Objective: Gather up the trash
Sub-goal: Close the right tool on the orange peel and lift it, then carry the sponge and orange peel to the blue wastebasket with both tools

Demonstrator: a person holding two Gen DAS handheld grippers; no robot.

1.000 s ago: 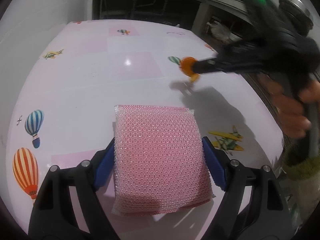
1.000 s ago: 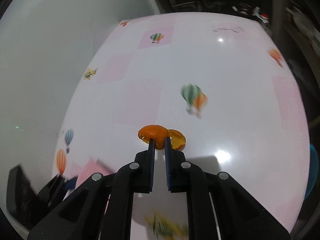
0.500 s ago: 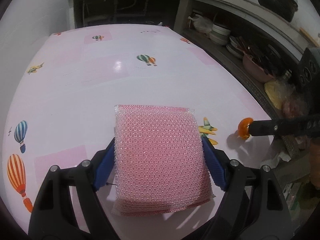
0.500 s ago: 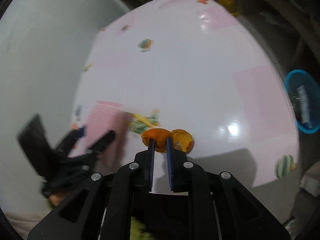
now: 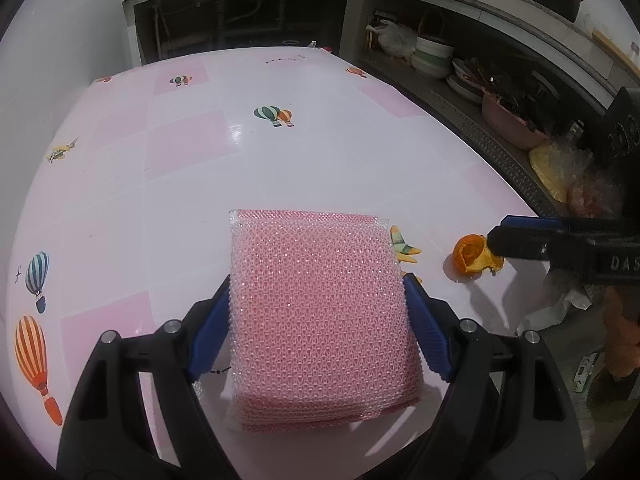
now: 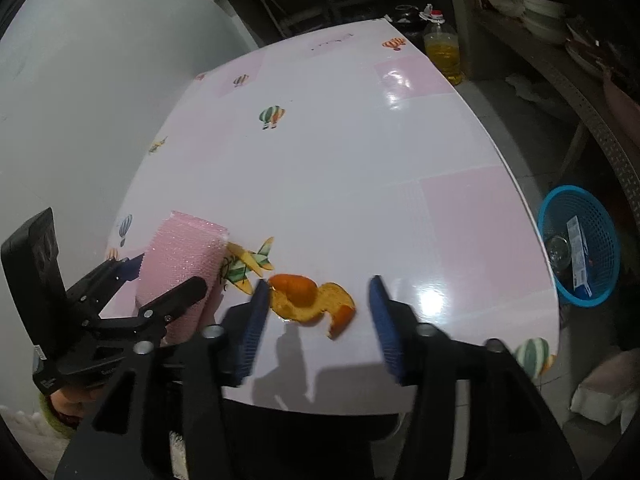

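A curled orange peel (image 6: 308, 300) lies on the pink-and-white table (image 6: 360, 160) near its front edge. My right gripper (image 6: 319, 282) straddles the peel and its jaws are opening. The peel's left end sits by the left pad and the right pad stands well clear. In the left wrist view the same peel (image 5: 472, 254) rests just off the right gripper's fingers (image 5: 520, 236). My left gripper (image 5: 318, 280) is shut on a pink mesh sponge (image 5: 320, 312), held just left of the peel. The sponge (image 6: 180, 252) also shows in the right wrist view.
A blue mesh basket (image 6: 600, 292) with some trash inside stands on the floor past the table's right edge. A bottle of yellow oil (image 6: 442, 52) is beyond the far corner. Shelves with bowls (image 5: 432, 56) run along the right side.
My right gripper carried the peel from mid-table to the near edge beside the sponge, then spread its jaws and let the peel down on the table. The left gripper keeps its hold on the sponge.
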